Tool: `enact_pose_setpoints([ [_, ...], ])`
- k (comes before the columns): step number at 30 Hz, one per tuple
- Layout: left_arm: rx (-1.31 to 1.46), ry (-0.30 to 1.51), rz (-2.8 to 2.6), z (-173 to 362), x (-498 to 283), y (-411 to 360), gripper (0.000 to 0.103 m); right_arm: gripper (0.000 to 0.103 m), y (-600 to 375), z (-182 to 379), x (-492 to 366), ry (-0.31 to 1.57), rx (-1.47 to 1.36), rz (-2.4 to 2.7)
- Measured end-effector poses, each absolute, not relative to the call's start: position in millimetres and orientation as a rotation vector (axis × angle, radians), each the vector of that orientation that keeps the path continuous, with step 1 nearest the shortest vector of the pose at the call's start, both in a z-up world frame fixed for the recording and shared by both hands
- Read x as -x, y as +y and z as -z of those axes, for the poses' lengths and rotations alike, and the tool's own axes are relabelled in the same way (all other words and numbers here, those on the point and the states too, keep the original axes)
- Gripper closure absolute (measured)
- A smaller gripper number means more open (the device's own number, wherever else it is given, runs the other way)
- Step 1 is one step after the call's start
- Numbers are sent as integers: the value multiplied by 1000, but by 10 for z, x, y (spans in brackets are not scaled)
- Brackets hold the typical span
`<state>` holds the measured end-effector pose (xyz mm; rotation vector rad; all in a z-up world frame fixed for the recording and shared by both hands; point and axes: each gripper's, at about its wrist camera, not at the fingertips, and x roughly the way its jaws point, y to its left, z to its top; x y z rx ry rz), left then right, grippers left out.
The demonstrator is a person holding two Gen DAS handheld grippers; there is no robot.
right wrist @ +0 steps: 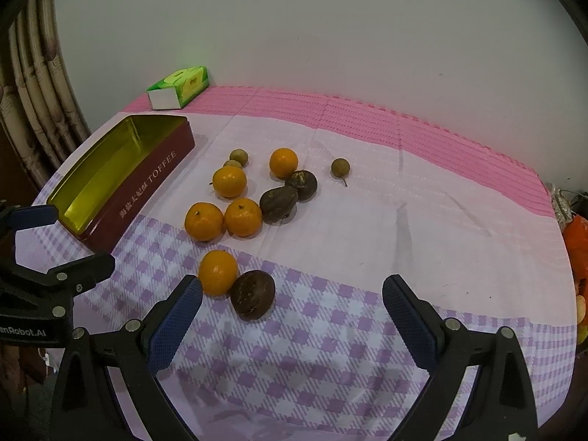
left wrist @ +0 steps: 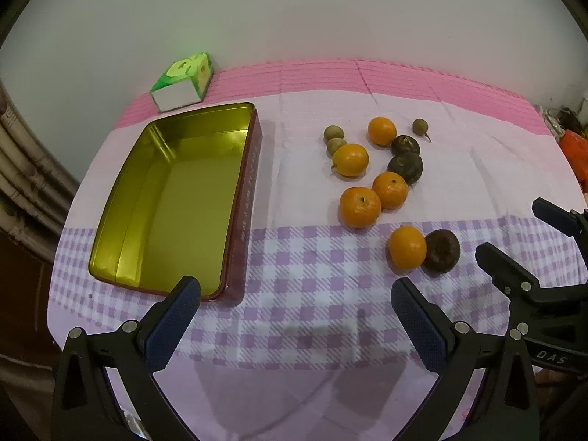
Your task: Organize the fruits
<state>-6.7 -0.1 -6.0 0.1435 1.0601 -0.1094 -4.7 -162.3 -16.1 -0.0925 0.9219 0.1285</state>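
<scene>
An open tin [left wrist: 242,198] [right wrist: 147,191] with a gold inside and dark red walls lies empty on the left of the table. To its right lie several oranges [left wrist: 359,206] [right wrist: 204,221], three dark brown fruits [left wrist: 440,251] [right wrist: 253,294] and three small greenish-brown fruits [left wrist: 333,133] [right wrist: 340,167]. The nearest orange [left wrist: 407,248] [right wrist: 218,272] touches a dark fruit. My left gripper [left wrist: 296,296] hovers open over the checked cloth near the tin's front corner. My right gripper [right wrist: 292,296] [left wrist: 522,231] is open too, just short of the nearest orange and dark fruit. Neither holds anything.
A green tissue box [left wrist: 182,82] [right wrist: 179,86] stands behind the tin at the table's back edge by the wall. A pink and purple checked cloth [left wrist: 312,268] covers the table. Curtains [right wrist: 33,110] hang at the left. Orange clutter [right wrist: 578,242] sits beyond the right edge.
</scene>
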Motion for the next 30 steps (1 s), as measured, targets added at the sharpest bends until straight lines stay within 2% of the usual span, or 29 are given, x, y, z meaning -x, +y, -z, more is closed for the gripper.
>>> enact_pose_setpoints([
  [30,-159,1072,71,98,61,61,0,6,-1552,235,59,931,90,-144],
])
